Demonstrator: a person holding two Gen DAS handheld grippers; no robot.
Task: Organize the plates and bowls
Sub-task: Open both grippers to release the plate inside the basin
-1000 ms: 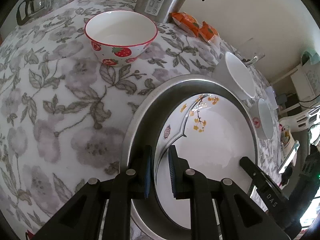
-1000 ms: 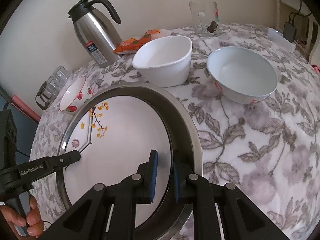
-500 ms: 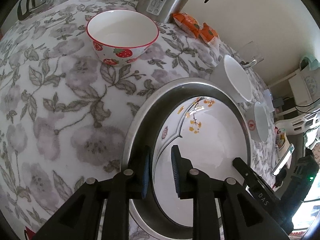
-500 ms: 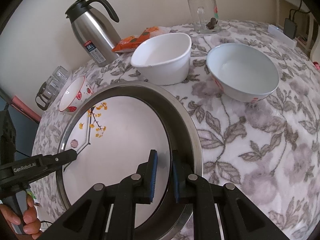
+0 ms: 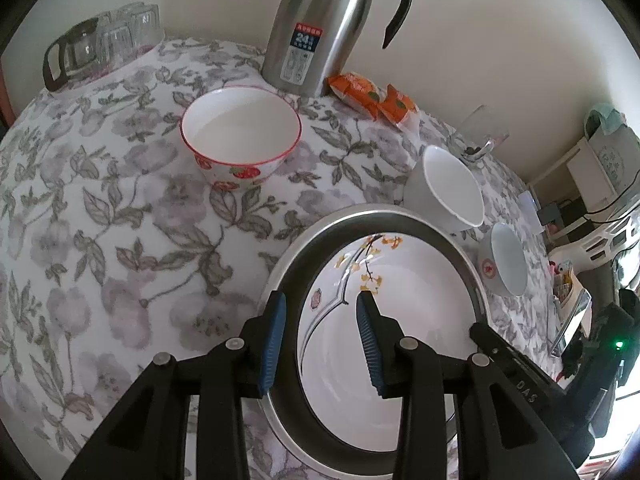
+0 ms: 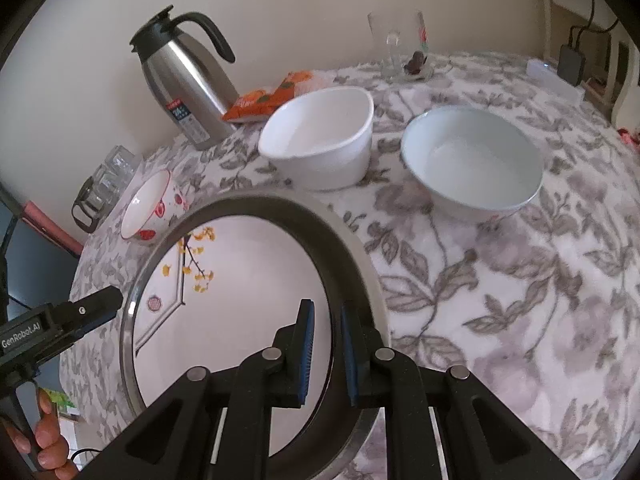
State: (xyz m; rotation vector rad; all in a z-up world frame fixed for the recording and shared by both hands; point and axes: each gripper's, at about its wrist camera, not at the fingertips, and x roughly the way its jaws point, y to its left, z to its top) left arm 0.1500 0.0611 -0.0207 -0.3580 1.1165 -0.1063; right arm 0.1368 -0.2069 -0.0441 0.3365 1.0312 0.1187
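Note:
A steel plate (image 5: 384, 210) lies on the flowered tablecloth with a white plate with yellow blossoms (image 5: 400, 320) inside it. My left gripper (image 5: 320, 344) hovers over the steel plate's left rim. Its jaws are opening and straddle the rim, with the pads off it. My right gripper (image 6: 326, 350) is shut on the opposite rim of the steel plate (image 6: 360, 248). A strawberry bowl (image 5: 240, 136), a squarish white bowl (image 6: 320, 140) and a pale round bowl (image 6: 472, 160) stand apart on the cloth beyond the plates.
A steel thermos jug (image 5: 316, 28) and orange snack packets (image 5: 372, 96) stand by the wall. A glass jug with tumblers (image 5: 100, 48) sits at the far left, and a glass mug (image 6: 400, 48) at the far right. A person's hand (image 6: 44, 440) holds the left gripper.
My left gripper's jaws have opened off the steel plate's rim and the gripper has risen. The right gripper keeps its hold and has not moved.

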